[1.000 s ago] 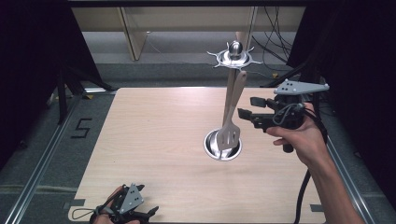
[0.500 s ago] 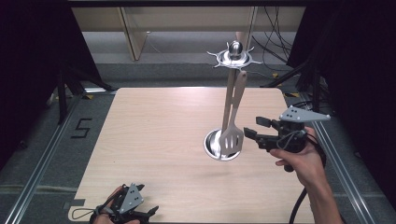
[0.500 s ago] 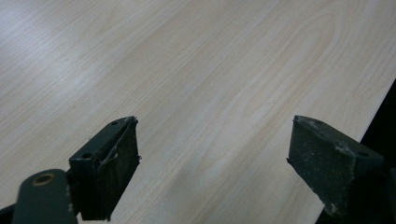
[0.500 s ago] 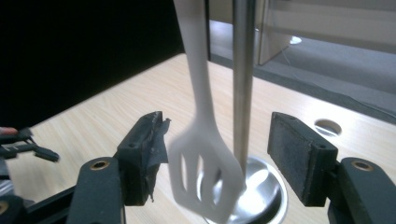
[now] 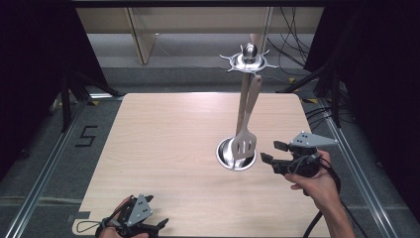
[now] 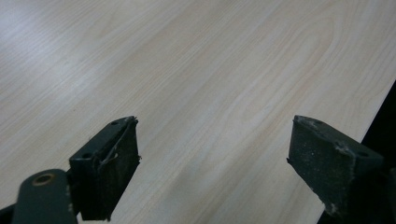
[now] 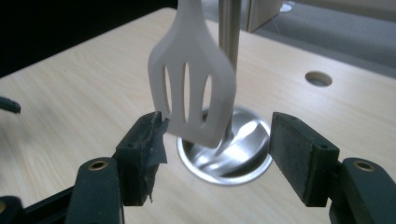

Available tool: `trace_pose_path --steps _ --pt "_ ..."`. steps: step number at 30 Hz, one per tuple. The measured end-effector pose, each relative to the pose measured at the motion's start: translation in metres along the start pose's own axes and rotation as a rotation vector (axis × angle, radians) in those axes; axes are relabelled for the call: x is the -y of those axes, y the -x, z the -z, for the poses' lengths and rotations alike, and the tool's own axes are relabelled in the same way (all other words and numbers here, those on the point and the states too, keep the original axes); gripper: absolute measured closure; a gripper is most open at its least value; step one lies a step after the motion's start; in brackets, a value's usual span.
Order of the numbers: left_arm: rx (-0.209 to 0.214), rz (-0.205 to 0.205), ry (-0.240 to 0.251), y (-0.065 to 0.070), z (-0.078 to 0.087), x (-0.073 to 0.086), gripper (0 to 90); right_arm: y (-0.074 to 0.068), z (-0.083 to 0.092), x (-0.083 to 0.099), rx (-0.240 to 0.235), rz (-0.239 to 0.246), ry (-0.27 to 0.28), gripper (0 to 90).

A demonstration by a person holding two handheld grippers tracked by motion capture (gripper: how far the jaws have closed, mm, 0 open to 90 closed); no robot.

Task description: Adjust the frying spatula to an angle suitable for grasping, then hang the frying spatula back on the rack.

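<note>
High view: a white slotted spatula hangs from the hooked crown of a steel utensil stand on the wooden table, its blade over the round base. The right gripper sits just right of the base, jaws apart and empty. The left gripper lies at the near table edge, partly cut off by the frame.

Right gripper view: the spatula, slightly blurred, hangs between the parted jaws, beside the left jaw; whether they touch is unclear.

Left gripper view: jaws wide apart over bare wood.
</note>
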State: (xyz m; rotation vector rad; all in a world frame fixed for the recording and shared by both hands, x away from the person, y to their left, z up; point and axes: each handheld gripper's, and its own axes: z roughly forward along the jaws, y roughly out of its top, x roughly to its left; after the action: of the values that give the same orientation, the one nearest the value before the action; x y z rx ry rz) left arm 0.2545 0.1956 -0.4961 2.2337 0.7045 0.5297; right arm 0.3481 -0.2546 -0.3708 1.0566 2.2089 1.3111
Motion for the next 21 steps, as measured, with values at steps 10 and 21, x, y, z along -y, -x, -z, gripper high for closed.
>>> trace_pose_path --steps 10,21 --pt "0.005 -0.001 0.011 0.000 0.000 -0.001 15.4 0.005 -0.002 0.028 0.008 -0.031 -0.067 35.8" --pt "0.005 -0.004 0.006 0.001 -0.001 -0.002 15.4 0.004 -0.004 0.051 -0.002 -0.033 -0.123 35.4"
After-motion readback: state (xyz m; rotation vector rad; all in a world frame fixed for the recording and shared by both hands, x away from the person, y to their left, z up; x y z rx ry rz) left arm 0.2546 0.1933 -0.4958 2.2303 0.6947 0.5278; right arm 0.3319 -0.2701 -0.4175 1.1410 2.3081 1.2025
